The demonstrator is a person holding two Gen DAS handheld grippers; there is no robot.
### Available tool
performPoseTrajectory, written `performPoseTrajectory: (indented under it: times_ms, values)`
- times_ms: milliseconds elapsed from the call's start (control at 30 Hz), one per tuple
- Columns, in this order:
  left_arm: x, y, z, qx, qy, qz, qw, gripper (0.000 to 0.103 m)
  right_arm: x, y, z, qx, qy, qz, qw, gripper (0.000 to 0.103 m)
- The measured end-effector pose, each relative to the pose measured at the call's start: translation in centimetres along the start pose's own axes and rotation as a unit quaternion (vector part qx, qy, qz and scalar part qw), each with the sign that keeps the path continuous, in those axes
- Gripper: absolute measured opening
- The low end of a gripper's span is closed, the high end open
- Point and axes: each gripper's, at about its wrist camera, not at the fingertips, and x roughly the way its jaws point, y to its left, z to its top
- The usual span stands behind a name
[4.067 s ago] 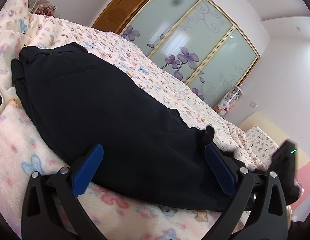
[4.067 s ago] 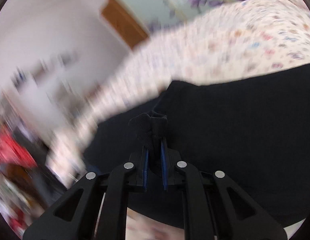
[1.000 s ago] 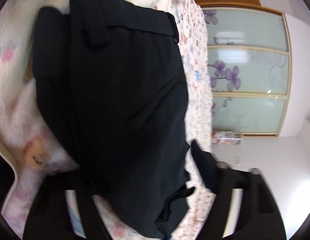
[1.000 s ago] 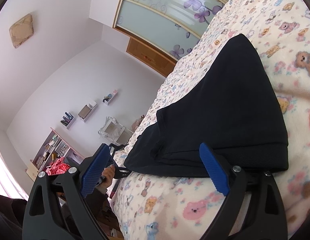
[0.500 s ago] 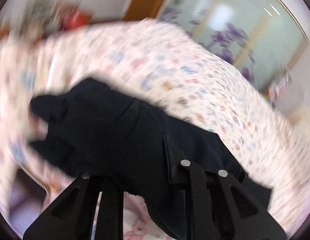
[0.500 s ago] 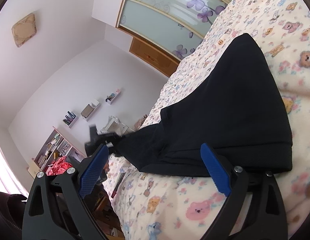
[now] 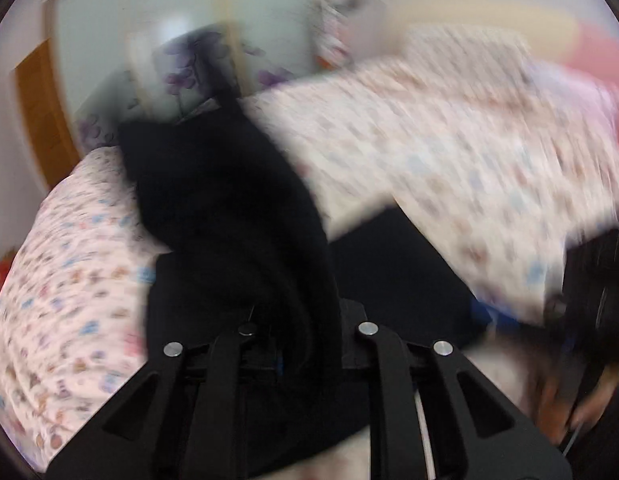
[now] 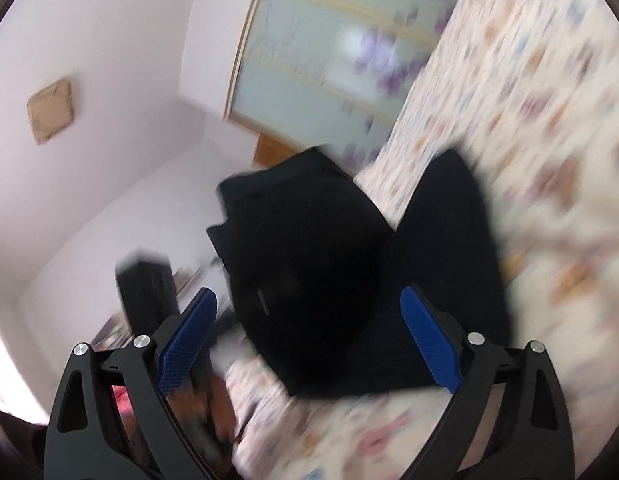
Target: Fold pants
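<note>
Since a second ago the left hand-held gripper (image 7: 305,320) has clamped and lifted the pants (image 7: 229,208); the right (image 8: 309,336) gapes wide

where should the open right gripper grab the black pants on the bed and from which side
Judging from the blurred frames, the right gripper should take the folded near edge of the black pants, where they lie flat on the floral blanket. Come in low from the near side so one jaw slides underneath. The other end is already lifted, bunched in the left gripper, whose jaws are shut on it.
</note>
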Motion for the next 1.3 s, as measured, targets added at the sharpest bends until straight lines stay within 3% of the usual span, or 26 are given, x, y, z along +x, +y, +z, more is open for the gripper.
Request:
performPoseTrajectory:
  times_ms: [133, 233, 367, 500, 567, 633, 667, 700, 733, 833, 933, 1067, 1167, 1300]
  values:
    - [3.3, -2.4, -2.8, 0.014, 0.054, -0.023, 0.9982, 0.017, -2.7, -1.5, 1.1, 0.038, -0.07, -0.021, 0.997, 0.098]
    - [3.4, -3.5, -4.2, 0.046, 0.031, 0.006, 0.9984, 0.018, -2.4, -2.4, 1.2, 0.064, -0.066, -0.027, 0.995, 0.098]
    - [3.4, -2.8, -4.4, 0.037, 0.028, -0.002, 0.9989, 0.018, -2.0, -2.2, 1.0, 0.055, -0.055, -0.033, 0.996, 0.098]
    - [3.1, -3.2, -5.3, 0.041, 0.025, -0.002, 0.9988, 0.026, -1.7, -2.3, 0.9, 0.059, -0.047, -0.039, 0.996, 0.098]
    - [2.3, -2.7, -5.6, 0.014, 0.02, -0.023, 0.9994, 0.033, -1.2, -2.3, 1.6, 0.053, -0.042, -0.045, 0.997, 0.098]
    - [1.1, -2.0, -6.1, -0.014, 0.008, -0.05, 0.9986, 0.047, -0.9, -1.9, 1.6, 0.045, -0.031, -0.059, 0.997, 0.098]
    - [0.4, -1.7, -6.3, -0.026, 0.001, -0.061, 0.9978, 0.06, -0.8, -1.7, 1.6, 0.042, -0.025, -0.068, 0.996, 0.098]
    - [-0.5, -1.2, -6.7, -0.042, -0.013, -0.065, 0.9969, 0.083, -0.7, -1.6, 1.6, 0.041, -0.023, -0.072, 0.996, 0.098]
    - [-1.4, -0.6, -7.0, -0.06, -0.032, -0.064, 0.9956, 0.098, -0.6, -1.2, 1.7, 0.042, -0.016, -0.08, 0.996, 0.098]
    - [-4.1, 2.7, -8.2, -0.144, -0.095, -0.066, 0.9827, 0.101, -0.7, -0.3, 1.7, 0.043, -0.002, -0.095, 0.995, 0.098]
    - [-4.7, 6.1, -9.1, -0.228, -0.124, -0.026, 0.9653, 0.101, -1.0, 0.1, 1.5, 0.071, 0.016, -0.096, 0.993, 0.098]
    - [-2.6, 8.7, -10.0, -0.302, -0.077, 0.041, 0.9492, 0.101, -0.4, 0.4, 1.1, 0.116, 0.049, -0.093, 0.988, 0.098]
    - [-0.6, 8.9, -11.5, -0.313, -0.043, 0.071, 0.946, 0.101, 1.0, 0.7, 0.8, 0.119, 0.076, -0.129, 0.982, 0.098]
    - [0.1, 9.6, -12.6, -0.326, -0.039, 0.069, 0.9419, 0.101, 3.3, 0.7, 0.5, 0.115, 0.105, -0.185, 0.97, 0.098]
